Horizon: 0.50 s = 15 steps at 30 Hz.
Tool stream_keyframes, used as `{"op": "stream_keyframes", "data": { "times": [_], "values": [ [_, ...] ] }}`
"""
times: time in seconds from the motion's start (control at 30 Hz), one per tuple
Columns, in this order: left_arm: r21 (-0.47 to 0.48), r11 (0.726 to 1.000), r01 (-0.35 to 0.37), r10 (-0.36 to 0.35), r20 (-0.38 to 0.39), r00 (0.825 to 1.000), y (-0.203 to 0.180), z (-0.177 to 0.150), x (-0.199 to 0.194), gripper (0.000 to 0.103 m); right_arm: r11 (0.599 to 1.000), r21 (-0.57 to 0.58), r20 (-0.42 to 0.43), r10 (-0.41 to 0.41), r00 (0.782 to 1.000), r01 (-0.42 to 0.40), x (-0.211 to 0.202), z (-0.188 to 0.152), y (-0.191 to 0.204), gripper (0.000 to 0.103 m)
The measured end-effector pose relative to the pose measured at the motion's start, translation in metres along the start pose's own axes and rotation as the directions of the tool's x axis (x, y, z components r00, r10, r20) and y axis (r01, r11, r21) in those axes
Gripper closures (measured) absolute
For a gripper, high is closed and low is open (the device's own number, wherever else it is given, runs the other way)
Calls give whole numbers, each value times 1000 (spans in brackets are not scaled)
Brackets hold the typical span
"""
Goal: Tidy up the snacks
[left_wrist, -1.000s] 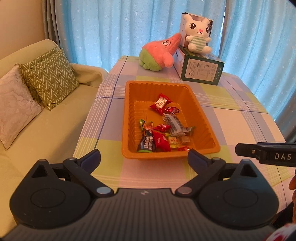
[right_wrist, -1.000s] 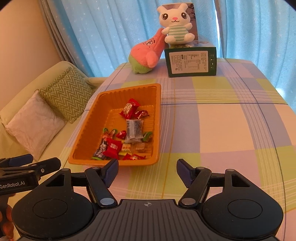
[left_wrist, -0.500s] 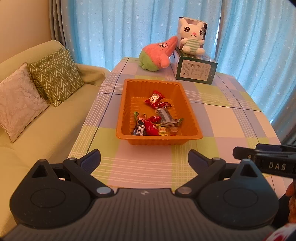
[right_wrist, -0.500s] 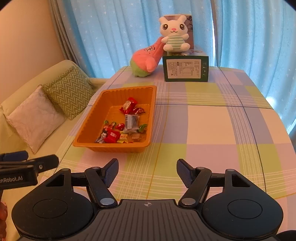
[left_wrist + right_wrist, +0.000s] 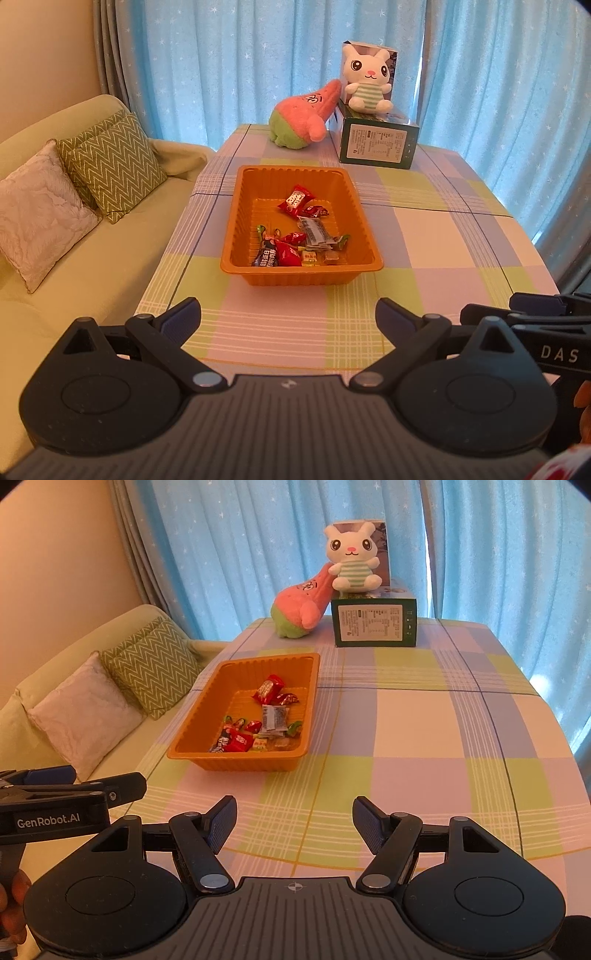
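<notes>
An orange tray [image 5: 236,218] stands on the checked tablecloth and holds several wrapped snacks [image 5: 291,254], mostly red, at its near end. It also shows in the right wrist view [image 5: 207,690], with the snacks [image 5: 258,731] inside. My left gripper [image 5: 288,317] is open and empty above the table's near edge, well short of the tray. My right gripper [image 5: 294,819] is open and empty, to the right of the left one and equally far back. Each gripper shows at the other view's edge.
A pink and green plush [image 5: 303,118], a dark green box [image 5: 376,142] and a white bunny plush [image 5: 367,83] on it stand at the table's far end. A sofa with cushions [image 5: 110,166] lies to the left. Blue curtains hang behind.
Both grippers have drawn back from the tray toward the table's near edge and risen. The tray looks smaller and farther. Both stay open and empty.
</notes>
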<state>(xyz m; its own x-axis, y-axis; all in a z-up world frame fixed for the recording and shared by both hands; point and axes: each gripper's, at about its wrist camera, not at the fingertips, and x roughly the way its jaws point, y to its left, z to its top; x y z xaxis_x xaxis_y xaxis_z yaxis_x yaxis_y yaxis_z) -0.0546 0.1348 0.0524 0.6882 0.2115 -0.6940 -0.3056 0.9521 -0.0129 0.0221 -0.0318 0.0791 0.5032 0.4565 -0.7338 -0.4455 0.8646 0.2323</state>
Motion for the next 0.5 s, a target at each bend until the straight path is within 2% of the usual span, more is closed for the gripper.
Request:
{"op": "stream_keyframes", "data": {
  "times": [0.5],
  "values": [
    [26,1000,3,-3,14,1000,-5,-6,-12,2,1000,7,6,-2,1000,2,-18,-6,-7,34]
  ]
}}
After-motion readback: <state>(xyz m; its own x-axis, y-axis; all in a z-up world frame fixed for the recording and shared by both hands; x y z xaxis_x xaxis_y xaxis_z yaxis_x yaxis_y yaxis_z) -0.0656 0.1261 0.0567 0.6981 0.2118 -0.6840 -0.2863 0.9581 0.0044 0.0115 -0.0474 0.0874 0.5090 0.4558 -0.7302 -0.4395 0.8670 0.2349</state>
